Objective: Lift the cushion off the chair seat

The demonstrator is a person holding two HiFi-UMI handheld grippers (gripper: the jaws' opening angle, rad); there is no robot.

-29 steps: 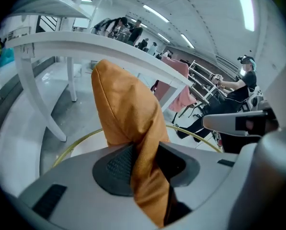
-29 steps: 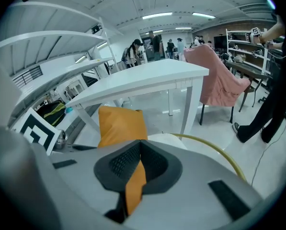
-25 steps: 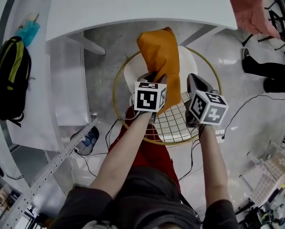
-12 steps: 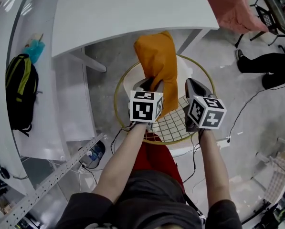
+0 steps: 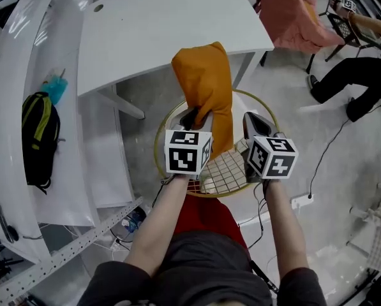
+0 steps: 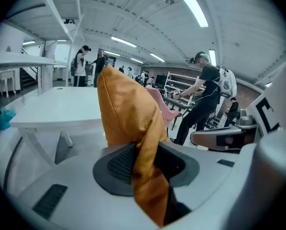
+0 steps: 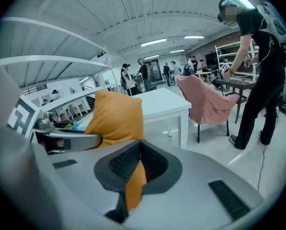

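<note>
At the left edge of the head view you have a black-and-yellow backpack (image 5: 40,139), next to the white surface (image 5: 164,24) that fills the upper middle. Just below centre, your left gripper (image 5: 193,116) has its fingers clamped on a fold of the orange cushion (image 5: 206,81). The cushion rises up-frame from them, over the round wire chair (image 5: 225,171). To its right, your right gripper (image 5: 251,125) pinches the cushion's edge between nearly closed fingers. A pink-draped chair (image 5: 292,18) sits at upper right.
</note>
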